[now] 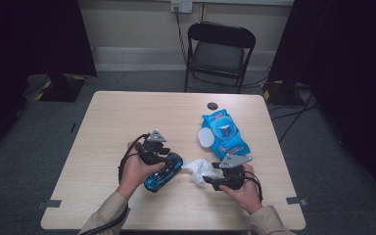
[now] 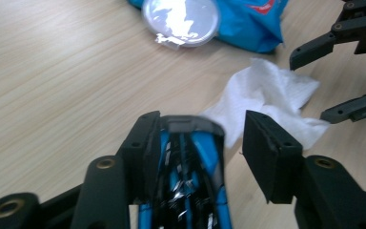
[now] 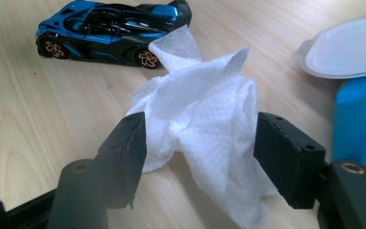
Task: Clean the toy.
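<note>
Forearms angle inward, each hand-held gripper (image 1: 162, 155) (image 1: 206, 175) facing the other.

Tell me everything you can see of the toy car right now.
The toy car is a low, glossy blue and black racer with orange-spoked wheels, upright on the wooden table. It sits between the open fingers of the left gripper, close against one, clear of the other. The white wipe's corner overlaps its tail end.

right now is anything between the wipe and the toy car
Nothing visible. The wipe sits between the right gripper's fingers, and its far corner already reaches the car's rear wheel. The wipes pack lies off to the side.
</note>
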Tool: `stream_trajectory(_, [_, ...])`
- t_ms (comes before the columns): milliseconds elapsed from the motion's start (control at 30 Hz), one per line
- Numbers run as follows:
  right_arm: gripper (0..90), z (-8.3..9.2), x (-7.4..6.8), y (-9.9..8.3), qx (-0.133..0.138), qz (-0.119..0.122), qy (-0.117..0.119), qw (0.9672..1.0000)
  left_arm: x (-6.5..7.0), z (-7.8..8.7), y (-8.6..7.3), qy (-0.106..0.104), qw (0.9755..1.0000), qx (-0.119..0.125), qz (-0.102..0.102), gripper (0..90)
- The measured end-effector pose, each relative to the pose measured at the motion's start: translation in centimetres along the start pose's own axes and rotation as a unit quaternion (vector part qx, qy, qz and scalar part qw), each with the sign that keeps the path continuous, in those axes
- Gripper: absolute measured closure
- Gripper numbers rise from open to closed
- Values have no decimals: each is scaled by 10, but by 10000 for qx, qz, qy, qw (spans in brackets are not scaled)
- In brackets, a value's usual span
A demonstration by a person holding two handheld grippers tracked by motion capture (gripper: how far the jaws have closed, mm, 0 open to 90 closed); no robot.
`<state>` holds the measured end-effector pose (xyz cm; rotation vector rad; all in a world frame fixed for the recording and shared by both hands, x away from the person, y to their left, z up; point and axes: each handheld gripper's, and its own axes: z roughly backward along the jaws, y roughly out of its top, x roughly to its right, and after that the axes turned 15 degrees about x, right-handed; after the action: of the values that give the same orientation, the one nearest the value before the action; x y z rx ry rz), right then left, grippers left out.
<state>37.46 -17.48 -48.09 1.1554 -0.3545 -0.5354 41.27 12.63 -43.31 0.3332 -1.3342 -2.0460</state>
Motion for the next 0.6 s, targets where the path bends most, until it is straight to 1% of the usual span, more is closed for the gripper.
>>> stream_trajectory(67, [353,-4,0,-2,-53,-45,-53,10000,-4,3,-4,49,10000,-43,-60,424])
stream_trajectory(133, [357,-6,0,-4,-107,-39,-43,9999,-7,3,-10,5,9999,-24,-110,375])
stream_trajectory(167, [359,-8,-1,-5,-126,-47,-77,9999,-7,2,-12,9,9999,-35,-117,340])
stream_trajectory(233, [378,-10,0,-8,-165,-78,-67,9998,-7,-2,-16,4,9998,-110,-185,279])
stream_trajectory(300, [393,-11,1,-10,-198,-75,-100,9997,-6,-6,-20,66,9994,-189,-269,229])
stream_trajectory(333, [398,-11,1,-11,-189,-79,-105,9997,-6,-10,-22,72,9993,-185,-309,215])
stream_trajectory(367, [407,-11,2,-12,-192,-101,-120,9997,-6,-12,-24,61,9994,-183,-282,197])
stream_trajectory(433, [417,-12,3,-13,-194,-147,-105,9996,-5,-17,-27,90,9991,-307,-295,185])
stream_trajectory(567, [415,-12,4,-15,-210,-135,-127,9996,-5,-24,-32,95,9989,-363,-281,163])
stream_trajectory(600, [413,-12,4,-15,-211,-133,-131,9996,-4,-26,-32,131,9986,-373,-357,165])
